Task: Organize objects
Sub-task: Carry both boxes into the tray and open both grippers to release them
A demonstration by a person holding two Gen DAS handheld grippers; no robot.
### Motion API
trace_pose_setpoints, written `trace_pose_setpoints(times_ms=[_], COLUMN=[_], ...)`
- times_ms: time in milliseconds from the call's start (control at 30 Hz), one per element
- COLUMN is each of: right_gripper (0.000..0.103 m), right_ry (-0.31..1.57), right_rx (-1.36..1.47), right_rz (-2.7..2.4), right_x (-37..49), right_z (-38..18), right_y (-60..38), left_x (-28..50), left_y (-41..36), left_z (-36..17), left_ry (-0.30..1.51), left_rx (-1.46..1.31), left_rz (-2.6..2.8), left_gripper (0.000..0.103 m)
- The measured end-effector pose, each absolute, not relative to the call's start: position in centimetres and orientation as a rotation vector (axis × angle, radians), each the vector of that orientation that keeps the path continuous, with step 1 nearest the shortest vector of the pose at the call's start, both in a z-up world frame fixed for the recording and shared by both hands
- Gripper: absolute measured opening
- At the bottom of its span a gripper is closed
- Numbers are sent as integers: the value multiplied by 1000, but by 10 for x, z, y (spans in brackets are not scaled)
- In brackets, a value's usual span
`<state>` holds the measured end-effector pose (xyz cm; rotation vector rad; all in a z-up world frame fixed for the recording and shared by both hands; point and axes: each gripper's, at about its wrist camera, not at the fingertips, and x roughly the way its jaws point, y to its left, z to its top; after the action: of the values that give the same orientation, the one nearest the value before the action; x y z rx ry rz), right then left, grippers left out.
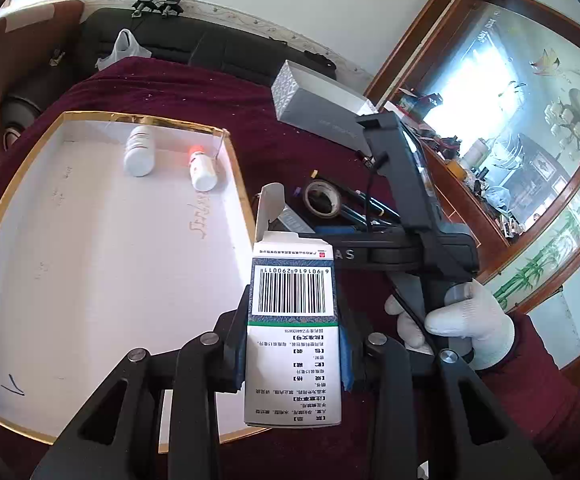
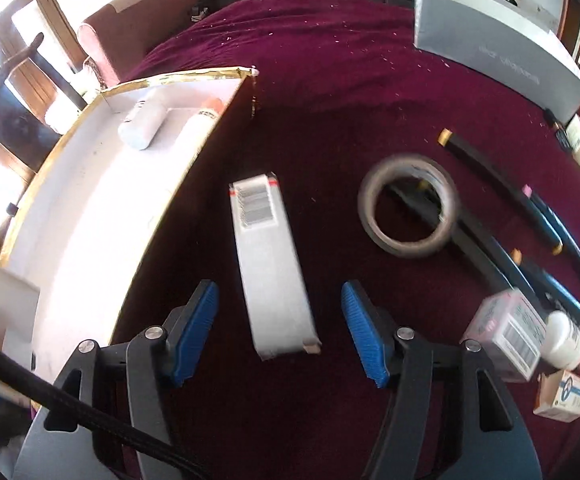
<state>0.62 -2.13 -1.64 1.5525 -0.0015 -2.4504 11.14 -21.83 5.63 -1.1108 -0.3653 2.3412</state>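
Bench, maroon cloth cover; contents listed left to right.

1. White tray with gold rim, far left. Holds 2 bottles lying on their sides at its far end: a white bottle and, just beside it, a white bottle with an orange cap.
2. Left gripper, clamped on a medicine carton held upright, barcode facing the camera, top flap open, above the tray's right edge.
3. Long white carton, lying flat on the cloth just right of the tray, barcode at its far end. Right gripper straddles its near end; blue pads stand clear of both sides, not gripping.
4. Roll of tape, flat on the cloth, overlapping a dark pen.
5. Dark pens, several, right of the tape.
6. Grey box, far right corner.
7. Small cartons and 1 white bottle, near right edge, clustered and touching.
8. Gloved hand on the right gripper's handle.
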Motion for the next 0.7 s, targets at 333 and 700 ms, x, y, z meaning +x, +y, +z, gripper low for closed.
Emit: trace_pose_setpoints(times_ms=[333, 700], right_gripper=[24, 25], right_ry=[89, -306], right_rx=[1564, 1260], right_rz=[-2547, -2468], right_x=[0, 25], right_z=[-15, 108], right_y=[-43, -25], left_x=[116, 101], left_y=[-236, -288], left_z=[55, 121], left_ry=[-393, -372], left_rx=[-1116, -1021], left_rz=[2376, 2512], left_gripper=[29, 29])
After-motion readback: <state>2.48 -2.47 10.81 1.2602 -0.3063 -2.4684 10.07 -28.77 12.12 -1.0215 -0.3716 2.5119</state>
